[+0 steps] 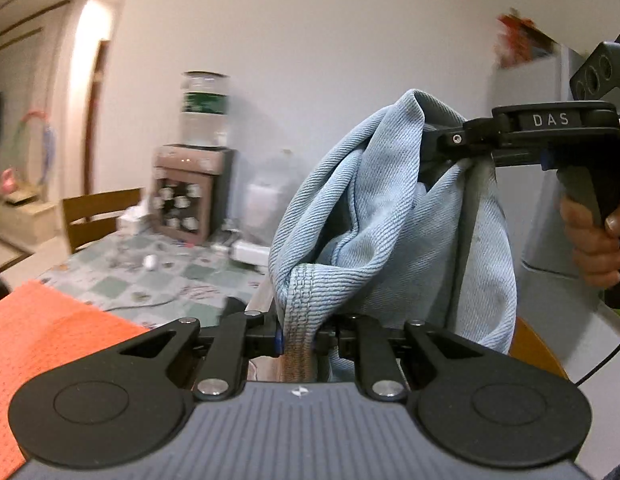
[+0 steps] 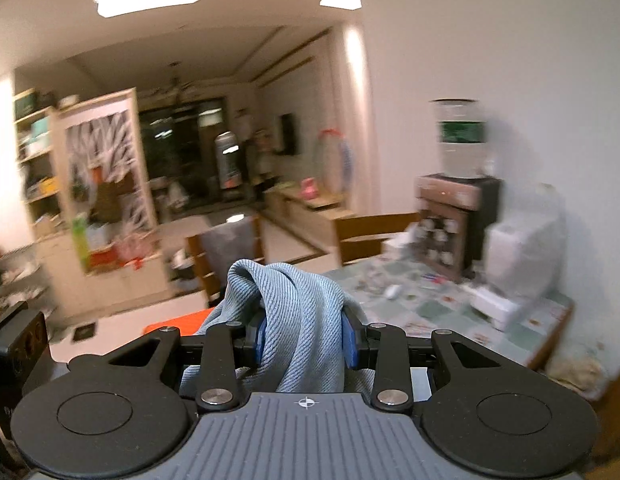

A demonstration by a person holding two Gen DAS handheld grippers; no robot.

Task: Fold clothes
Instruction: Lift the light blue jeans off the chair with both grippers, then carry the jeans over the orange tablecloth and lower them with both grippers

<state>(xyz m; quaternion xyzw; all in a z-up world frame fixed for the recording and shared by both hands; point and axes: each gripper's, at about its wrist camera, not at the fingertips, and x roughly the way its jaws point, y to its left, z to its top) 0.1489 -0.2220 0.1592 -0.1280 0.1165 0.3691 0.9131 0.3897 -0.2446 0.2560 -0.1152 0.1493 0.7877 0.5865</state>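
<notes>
Denim, pale blue and twill-woven, hangs in the air between the two tools: the garment (image 1: 390,216) is held up off the worktop (image 1: 157,276), which lies ahead of and below the left gripper (image 1: 297,340). That gripper is closed narrow on a thick stitched hem. The right gripper (image 2: 301,340) pinches a bunched fold between its blue pads (image 2: 350,340), cloth spilling over the top. I judge the fabric soft but fairly heavy, limp enough to sag and twist, with little slip thanks to its ribbed weave. Seams and hems look like the surest holds; loose bunches may creep. An orange cloth (image 1: 33,344) lies left of the left gripper.
</notes>
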